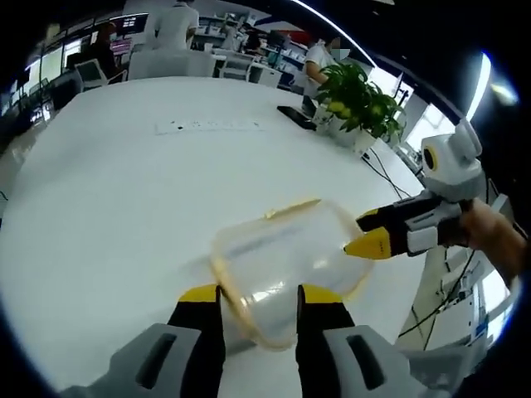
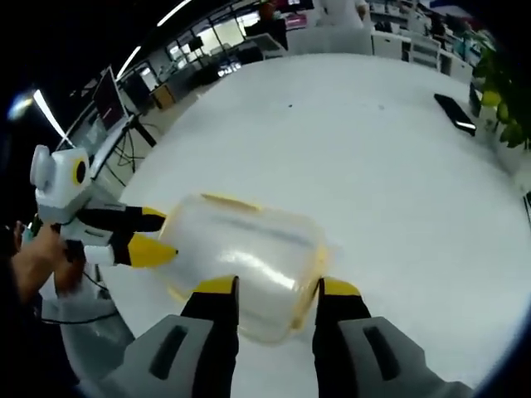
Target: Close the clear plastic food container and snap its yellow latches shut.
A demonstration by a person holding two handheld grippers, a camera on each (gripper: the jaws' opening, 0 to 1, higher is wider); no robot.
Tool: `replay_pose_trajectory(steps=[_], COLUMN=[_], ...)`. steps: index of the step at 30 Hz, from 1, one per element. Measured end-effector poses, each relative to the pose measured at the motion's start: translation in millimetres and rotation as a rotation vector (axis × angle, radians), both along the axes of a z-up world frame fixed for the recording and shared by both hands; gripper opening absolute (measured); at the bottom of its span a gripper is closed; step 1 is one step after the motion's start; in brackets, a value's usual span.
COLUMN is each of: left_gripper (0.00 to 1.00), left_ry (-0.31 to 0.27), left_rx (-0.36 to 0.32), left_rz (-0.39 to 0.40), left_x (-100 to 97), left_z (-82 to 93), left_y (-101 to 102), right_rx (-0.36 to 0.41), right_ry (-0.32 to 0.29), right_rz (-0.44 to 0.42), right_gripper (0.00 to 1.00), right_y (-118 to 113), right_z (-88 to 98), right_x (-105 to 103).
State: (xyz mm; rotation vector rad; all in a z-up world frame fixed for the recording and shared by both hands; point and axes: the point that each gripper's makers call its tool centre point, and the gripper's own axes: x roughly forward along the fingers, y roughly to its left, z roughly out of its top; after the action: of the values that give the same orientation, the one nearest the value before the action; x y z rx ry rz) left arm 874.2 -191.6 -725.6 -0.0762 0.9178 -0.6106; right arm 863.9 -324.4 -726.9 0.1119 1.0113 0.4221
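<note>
Two yellow-tipped jaws of the left gripper (image 1: 259, 297) stand apart at one end of the clear container (image 1: 286, 269). At the other end, the right gripper (image 2: 277, 290) is spread wide too. Both hold nothing. It sits on the white table (image 1: 124, 182). It looks light, slippery and bendy, so press its yellow edges gently.

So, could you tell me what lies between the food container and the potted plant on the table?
In the left gripper view, mostly bare white table lies between the container and the potted plant; the right gripper reaches in beside the container.
</note>
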Motion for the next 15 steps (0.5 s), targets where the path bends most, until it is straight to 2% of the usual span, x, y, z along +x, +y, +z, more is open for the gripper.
replay_pose_trajectory(steps=[15], left_gripper=[0.23], left_ry=[-0.004], left_rx=[-0.011], left_rz=[-0.015], left_x=[-1.5], left_z=[-0.8], left_y=[-6.7], right_rx=[0.011], right_ry=[-0.002], right_rz=[-0.027], right_gripper=[0.30], right_y=[-0.4], right_z=[-0.1], right_x=[-1.7])
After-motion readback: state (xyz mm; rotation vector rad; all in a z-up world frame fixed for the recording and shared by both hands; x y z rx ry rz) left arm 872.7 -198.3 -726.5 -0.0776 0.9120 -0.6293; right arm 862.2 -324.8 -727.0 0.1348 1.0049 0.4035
